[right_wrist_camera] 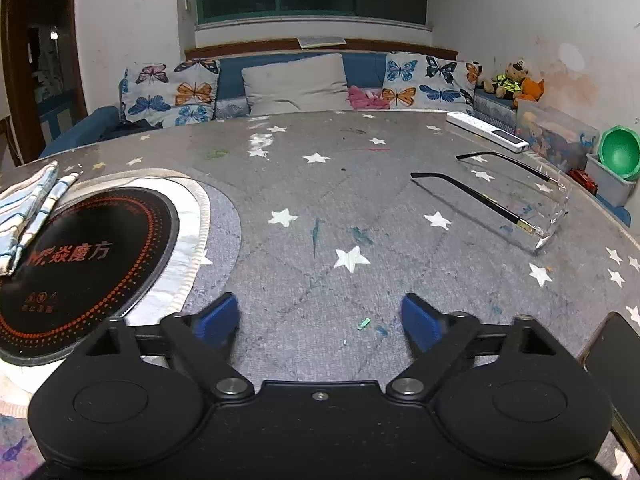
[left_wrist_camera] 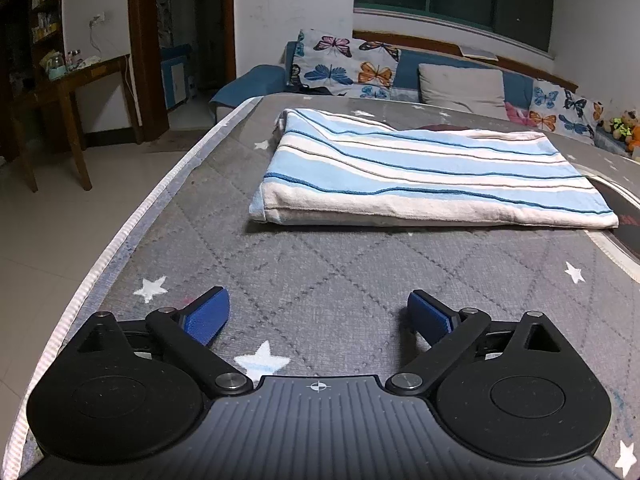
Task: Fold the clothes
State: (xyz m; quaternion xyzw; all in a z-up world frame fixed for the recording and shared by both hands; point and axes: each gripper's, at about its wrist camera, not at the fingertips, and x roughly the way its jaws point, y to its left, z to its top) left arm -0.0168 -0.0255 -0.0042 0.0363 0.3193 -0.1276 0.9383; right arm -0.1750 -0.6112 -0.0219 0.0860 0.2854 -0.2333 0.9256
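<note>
- Folded blue-and-white striped towel point(left_wrist_camera: 432, 176) lies on the grey star-patterned quilted bench point(left_wrist_camera: 340, 264), one edge over a round black cooktop point(right_wrist_camera: 80, 264).
- Left gripper point(left_wrist_camera: 318, 314) and right gripper point(right_wrist_camera: 320, 322): jaws spread wide, empty, well short of the towel.

A grey star-printed table cover point(right_wrist_camera: 320, 200) spreads under everything; a black round hob plate point(right_wrist_camera: 80, 264) sits at its left; clear-framed glasses point(right_wrist_camera: 516, 200) lie open at the right, near a white power strip point(right_wrist_camera: 486, 131); butterfly cushions point(right_wrist_camera: 172, 92) and a plain grey pillow point(right_wrist_camera: 296, 84) line the blue sofa behind; a wooden side table point(left_wrist_camera: 68, 92) stands by the doorway.
</note>
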